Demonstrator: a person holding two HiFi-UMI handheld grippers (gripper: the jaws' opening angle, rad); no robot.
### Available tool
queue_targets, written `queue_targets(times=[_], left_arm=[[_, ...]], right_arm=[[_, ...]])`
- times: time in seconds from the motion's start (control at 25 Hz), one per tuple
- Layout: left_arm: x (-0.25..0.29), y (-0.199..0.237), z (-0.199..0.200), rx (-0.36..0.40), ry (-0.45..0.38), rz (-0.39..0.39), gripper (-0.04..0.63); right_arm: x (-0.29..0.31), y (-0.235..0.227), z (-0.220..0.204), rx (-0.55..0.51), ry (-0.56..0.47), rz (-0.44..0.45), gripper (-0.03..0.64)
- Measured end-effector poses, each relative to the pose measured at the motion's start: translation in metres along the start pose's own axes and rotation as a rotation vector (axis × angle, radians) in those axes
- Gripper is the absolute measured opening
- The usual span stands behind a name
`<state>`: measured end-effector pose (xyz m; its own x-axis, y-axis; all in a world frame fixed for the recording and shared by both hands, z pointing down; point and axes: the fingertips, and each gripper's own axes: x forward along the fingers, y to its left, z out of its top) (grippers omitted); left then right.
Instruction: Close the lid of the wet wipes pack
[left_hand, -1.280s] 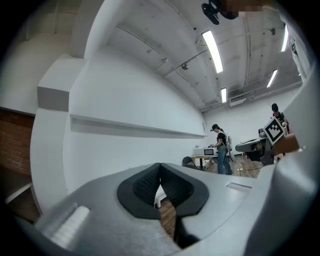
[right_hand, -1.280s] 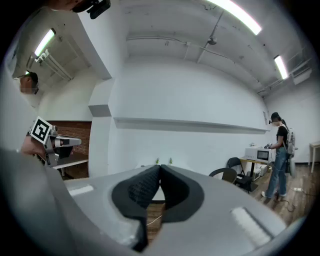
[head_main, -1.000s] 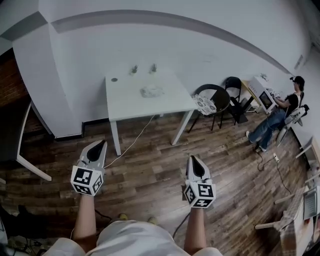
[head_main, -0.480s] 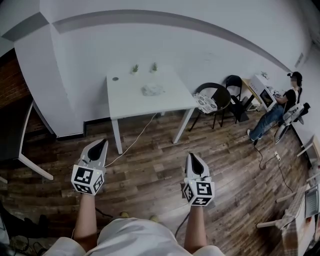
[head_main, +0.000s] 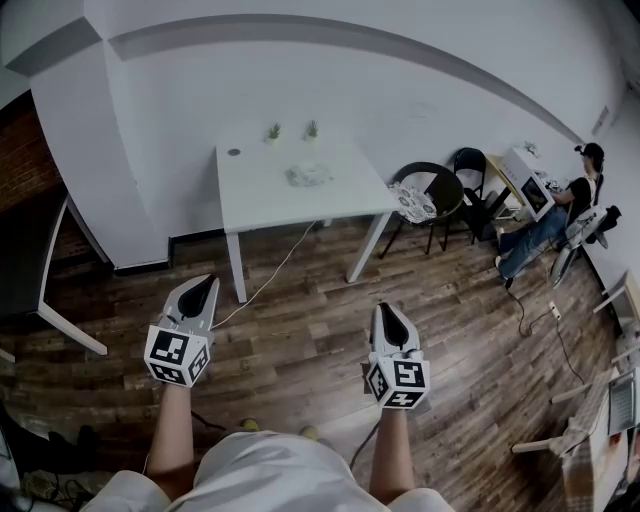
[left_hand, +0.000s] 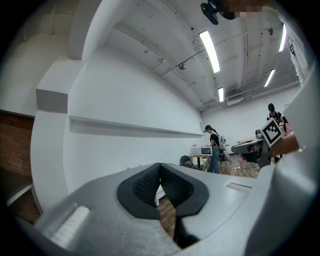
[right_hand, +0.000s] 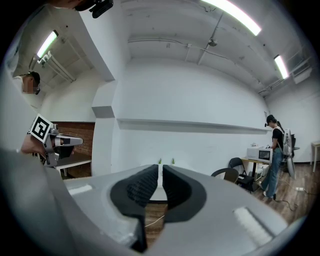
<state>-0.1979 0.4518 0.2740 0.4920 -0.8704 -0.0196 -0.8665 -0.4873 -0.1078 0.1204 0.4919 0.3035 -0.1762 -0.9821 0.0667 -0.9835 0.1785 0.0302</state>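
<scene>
The wet wipes pack (head_main: 308, 176) lies near the middle of a white table (head_main: 260, 200) by the far wall; I cannot tell how its lid stands at this distance. Both grippers are held level over the wooden floor, well short of the table. My left gripper (head_main: 206, 286) (left_hand: 160, 167) is shut with its pads meeting at the tip and nothing in it. My right gripper (head_main: 384, 311) (right_hand: 161, 170) has just been opening: a narrow slit shows between its pads and nothing is between them. Neither gripper view shows the pack.
Two small plants (head_main: 273, 131) and a dark round item (head_main: 233, 152) stand at the table's back. A cable (head_main: 270, 280) runs from the table across the floor. Black chairs (head_main: 432, 195) stand to its right, a seated person (head_main: 560, 215) further right, a dark desk (head_main: 40, 280) at left.
The head view has shifted a little, so the table sits slightly further right and higher in the picture. Both grippers stay about where they were.
</scene>
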Motion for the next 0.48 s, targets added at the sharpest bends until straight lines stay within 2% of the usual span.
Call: queue_targets(times=[0.16, 0.24, 0.48], left_arm=[[-0.002, 0.005, -0.001, -0.002, 0.001, -0.008, 0.006], [-0.002, 0.005, -0.001, -0.002, -0.002, -0.013, 0.007], [-0.001, 0.014, -0.004, -0.008, -0.008, -0.023, 0.007]], right_arm=[[0.002, 0.01, 0.002, -0.005, 0.001, 0.007, 0.037], [0.003, 0.012, 0.002, -0.007, 0.003, 0.012, 0.088], [0.006, 0.019, 0.001, -0.01, 0.008, -0.002, 0.115]])
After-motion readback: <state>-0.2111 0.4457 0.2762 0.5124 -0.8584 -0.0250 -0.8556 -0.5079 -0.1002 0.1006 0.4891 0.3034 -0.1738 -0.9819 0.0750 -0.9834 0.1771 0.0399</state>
